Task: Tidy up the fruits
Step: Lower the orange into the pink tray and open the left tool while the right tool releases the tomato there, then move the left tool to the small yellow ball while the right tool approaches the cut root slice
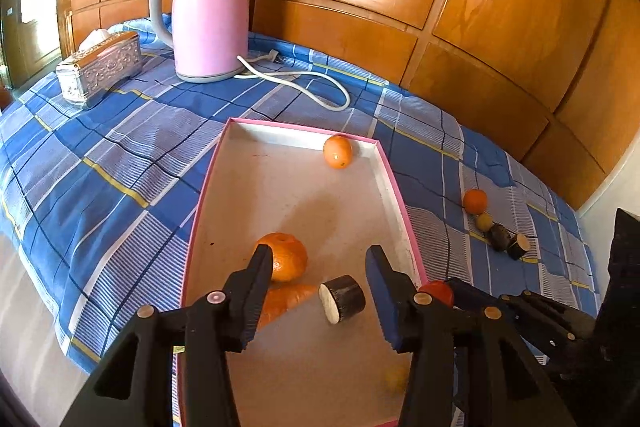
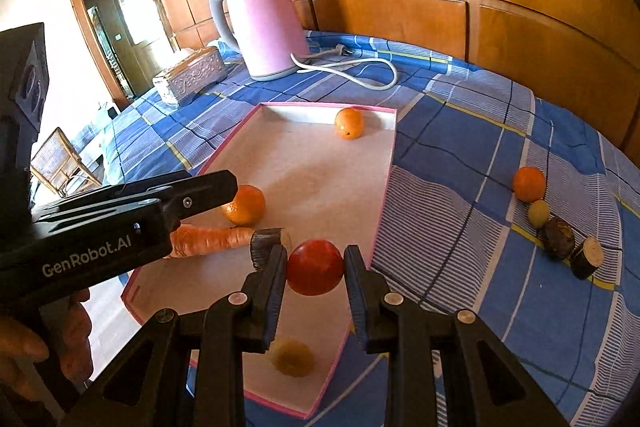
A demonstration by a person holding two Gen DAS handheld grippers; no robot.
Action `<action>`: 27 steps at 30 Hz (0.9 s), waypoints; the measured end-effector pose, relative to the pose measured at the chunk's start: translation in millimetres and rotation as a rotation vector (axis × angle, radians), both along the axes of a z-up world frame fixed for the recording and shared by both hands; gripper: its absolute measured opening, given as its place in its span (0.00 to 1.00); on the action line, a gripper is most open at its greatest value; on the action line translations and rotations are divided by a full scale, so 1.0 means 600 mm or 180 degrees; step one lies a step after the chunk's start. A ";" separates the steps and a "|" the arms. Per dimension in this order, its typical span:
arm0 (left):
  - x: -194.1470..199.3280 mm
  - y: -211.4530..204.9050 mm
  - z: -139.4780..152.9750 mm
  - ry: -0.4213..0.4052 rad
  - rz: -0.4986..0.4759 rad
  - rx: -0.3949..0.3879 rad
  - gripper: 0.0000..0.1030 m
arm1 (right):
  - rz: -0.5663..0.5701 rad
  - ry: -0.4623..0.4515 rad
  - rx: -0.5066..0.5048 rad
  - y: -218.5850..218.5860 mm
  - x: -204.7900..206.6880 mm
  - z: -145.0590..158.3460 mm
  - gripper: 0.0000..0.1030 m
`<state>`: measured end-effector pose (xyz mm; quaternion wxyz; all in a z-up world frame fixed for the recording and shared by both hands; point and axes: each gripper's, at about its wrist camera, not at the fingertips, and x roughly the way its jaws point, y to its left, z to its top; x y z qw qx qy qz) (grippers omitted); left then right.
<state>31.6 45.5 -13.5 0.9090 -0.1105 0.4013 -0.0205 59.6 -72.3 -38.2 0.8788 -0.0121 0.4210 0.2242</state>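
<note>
A pink-rimmed white tray (image 1: 384, 167) (image 2: 386, 163) lies on the blue checked cloth. In it are a small orange (image 1: 338, 151) (image 2: 349, 123), a larger orange (image 1: 286, 257) (image 2: 245, 205), a carrot (image 1: 286, 301) (image 2: 208, 239), a dark cut stub (image 1: 342, 299) and a yellow fruit (image 2: 291, 357). My left gripper (image 1: 320, 291) is open and empty above the stub. My right gripper (image 2: 316, 267) is shut on a red fruit (image 2: 316, 267) (image 1: 438, 291) above the tray's right side.
Right of the tray lie an orange (image 2: 529, 183) (image 1: 475, 201), a yellow-green fruit (image 2: 538, 213), a dark fruit (image 2: 558, 238) and a cut stub (image 2: 587, 257). A pink kettle (image 1: 210, 15) with white cord (image 1: 304, 83) and a silver tissue box (image 1: 100, 69) stand behind.
</note>
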 end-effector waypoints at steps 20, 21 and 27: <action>-0.012 0.000 -0.010 0.0052 0.0018 0.0012 0.53 | -0.0205 0.0011 -0.0052 -0.006 -0.004 -0.011 0.35; -0.013 -0.002 -0.011 0.0053 0.0014 0.0031 0.54 | -0.0243 0.0003 -0.0054 -0.011 -0.005 -0.010 0.35; -0.015 -0.014 -0.013 0.0060 -0.0032 0.0117 0.54 | -0.0459 -0.0063 -0.0060 -0.040 -0.011 -0.007 0.35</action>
